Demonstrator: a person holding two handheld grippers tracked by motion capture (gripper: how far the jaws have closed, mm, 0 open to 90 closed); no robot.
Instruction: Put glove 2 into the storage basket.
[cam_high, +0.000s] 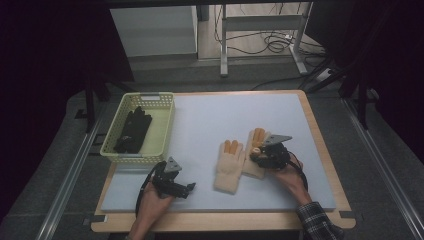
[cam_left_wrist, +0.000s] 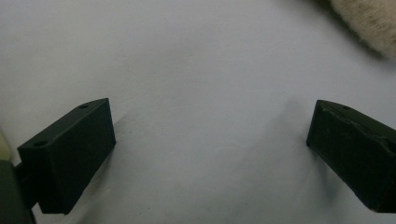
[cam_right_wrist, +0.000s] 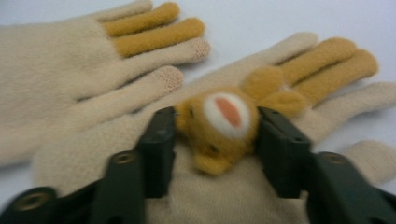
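Two cream knit gloves with orange middle fingers lie side by side on the white mat (cam_high: 210, 115). The left glove (cam_high: 229, 167) (cam_right_wrist: 56, 70) lies flat, and its cuff (cam_left_wrist: 369, 23) is at the top right of the left gripper view. On its back the right glove (cam_high: 257, 136) (cam_right_wrist: 224, 200) carries a small orange bear face (cam_right_wrist: 224, 126). My right gripper (cam_high: 257, 153) (cam_right_wrist: 217, 121) hovers over that glove, its jaws apart on either side of the bear face without squeezing it. My left gripper (cam_high: 190, 188) (cam_left_wrist: 210, 154) rests wide open on bare mat, nothing between its jaws.
A pale yellow mesh basket (cam_high: 112, 145) stands at the mat's left edge with black gloves (cam_high: 134, 131) inside. The wooden table rim (cam_high: 320, 145) frames the mat. Bare mat stretches behind the gloves and in front of them.
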